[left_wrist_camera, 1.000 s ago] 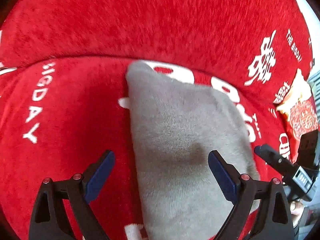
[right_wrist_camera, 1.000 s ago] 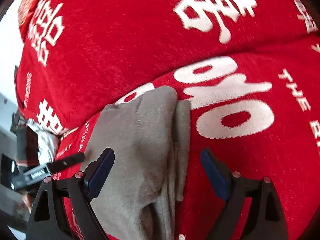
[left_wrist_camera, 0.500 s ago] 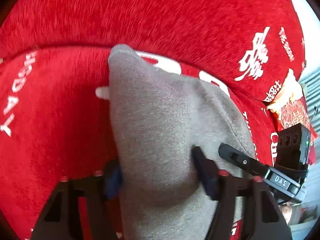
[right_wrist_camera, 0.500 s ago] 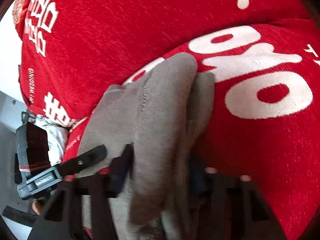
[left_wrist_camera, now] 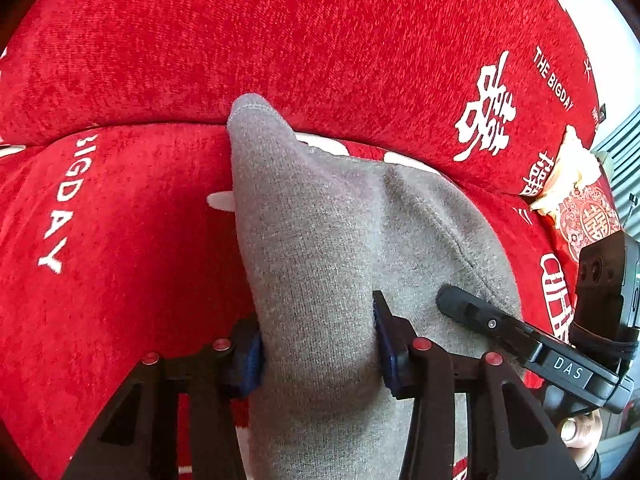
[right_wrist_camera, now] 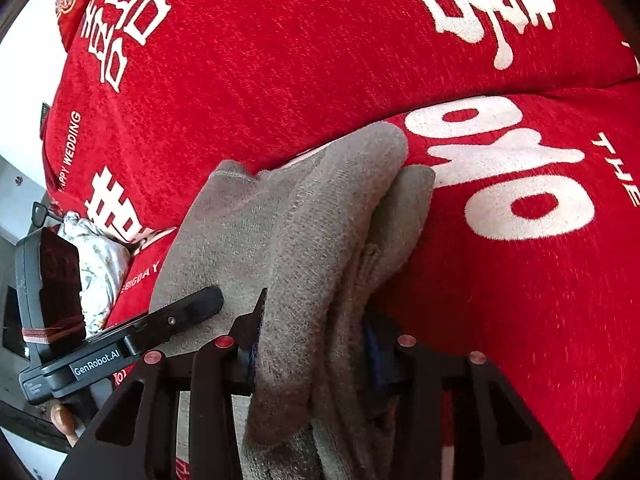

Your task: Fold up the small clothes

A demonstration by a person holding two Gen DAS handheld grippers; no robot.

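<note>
Since prior frame: both sets of jaws have just been closing, grey garment (left_wrist_camera: 320, 248) bunched up between them. Red cover (left_wrist_camera: 280, 40), white lettering: under garment, all round. Garment: centre, tip at 12 o'clock. Left hand-held gripper (left_wrist_camera: 318, 344): clamped on garment. Right hand-held gripper (right_wrist_camera: 314, 346): clamped on garment folds; its partner shows at 8 o'clock.

I see the sweater (left_wrist_camera: 332, 248) lying on the sofa seat (left_wrist_camera: 120, 240), its far end against the backrest (left_wrist_camera: 280, 40); a cushion (left_wrist_camera: 576, 192) sits far right.
</note>
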